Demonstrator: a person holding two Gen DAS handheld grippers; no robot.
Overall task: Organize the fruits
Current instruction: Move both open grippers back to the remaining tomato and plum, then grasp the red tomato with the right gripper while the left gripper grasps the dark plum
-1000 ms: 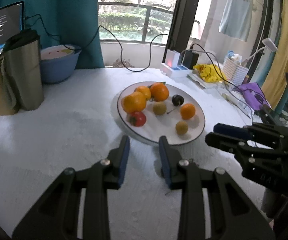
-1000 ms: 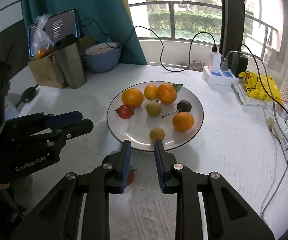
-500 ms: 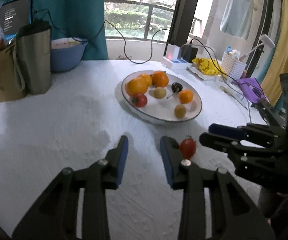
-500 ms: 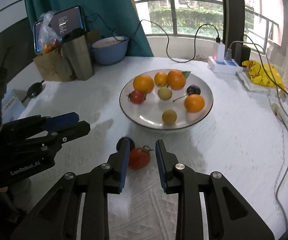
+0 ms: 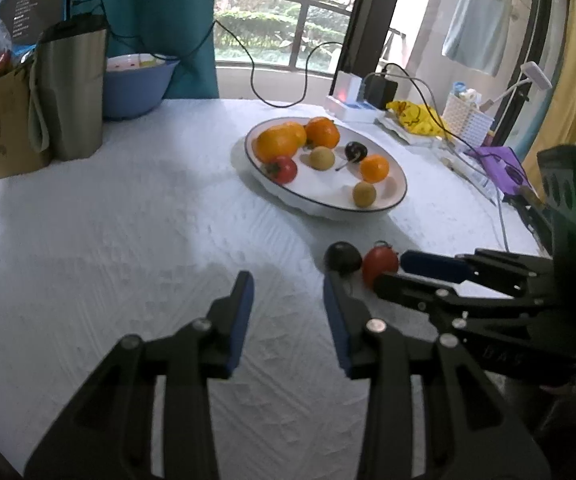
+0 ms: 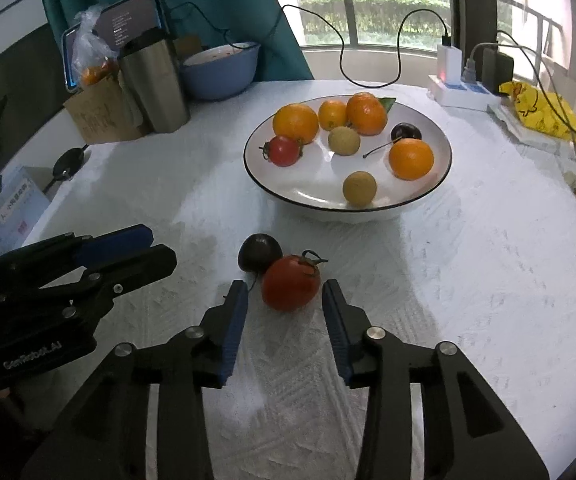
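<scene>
A white plate [image 6: 440, 184] with a dark rim holds several oranges, a red tomato [image 6: 283, 151], two small brown fruits and a dark plum. In front of it on the tablecloth lie a loose red tomato [image 6: 291, 288] and a dark plum [image 6: 259, 252], touching each other. My right gripper [image 6: 283, 304] is open, its fingers on either side of the loose tomato, not touching it. My left gripper [image 5: 285, 292] is open and empty, left of the plum [image 5: 342, 258] and tomato [image 5: 380, 266]. The plate [image 5: 392, 200] lies beyond them.
A steel tumbler [image 6: 155, 88], a blue bowl [image 6: 219, 72], a paper bag and a tablet stand at the back left. A power strip [image 6: 460, 92] with cables, a yellow bag and a white basket sit at the right. A small box lies at the left edge.
Both grippers have pulled back from the plate and lowered. The loose tomato and plum, hidden under the right fingers before, now show, and the right jaws have opened around the tomato.
</scene>
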